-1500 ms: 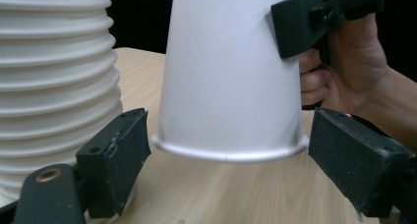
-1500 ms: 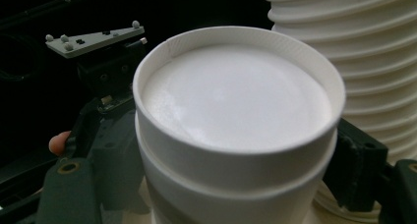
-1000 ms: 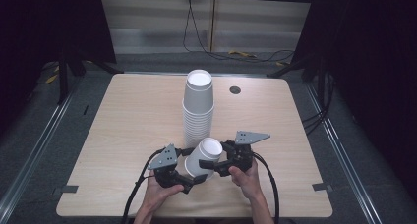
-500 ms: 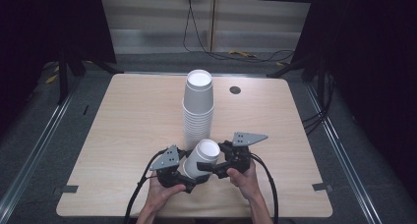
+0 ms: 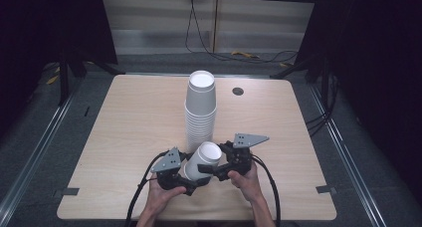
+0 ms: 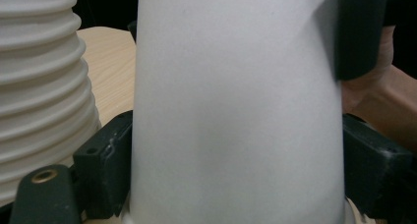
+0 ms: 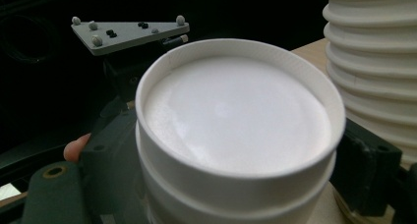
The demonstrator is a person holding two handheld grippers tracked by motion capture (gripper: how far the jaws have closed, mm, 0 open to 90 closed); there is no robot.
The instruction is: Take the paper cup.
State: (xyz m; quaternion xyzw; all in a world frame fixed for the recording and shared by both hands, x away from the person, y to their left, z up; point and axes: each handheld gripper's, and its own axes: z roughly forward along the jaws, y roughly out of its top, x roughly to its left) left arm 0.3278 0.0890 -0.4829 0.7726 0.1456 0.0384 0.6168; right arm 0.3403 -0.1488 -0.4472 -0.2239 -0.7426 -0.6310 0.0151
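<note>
The paper cup (image 5: 203,161) is held above the near edge of the counter (image 5: 124,127), about midway along it, tilted with its closed base up and toward the far side. In the right gripper view the cup (image 7: 236,135) shows two stacked rims below the base, so there may be more than one cup nested.

The left tool (image 5: 185,179) is clamped on the cup's lower wall; in the left gripper view its jaws stand pressed against both sides of the white wall (image 6: 236,116). The right tool (image 5: 219,168) grips the cup at the base end; in the right gripper view its jaws stand tight against either side of the upper rim. The person's left hand (image 5: 161,194) and right hand (image 5: 249,182) come in over the near edge.

The tall stack of cups (image 5: 200,107) stands upright near the centre of the counter, toward the far edge, just beyond the held cup; whether the two touch cannot be told. A dark round grommet (image 5: 238,91) sits near the far edge, right of the stack.
</note>
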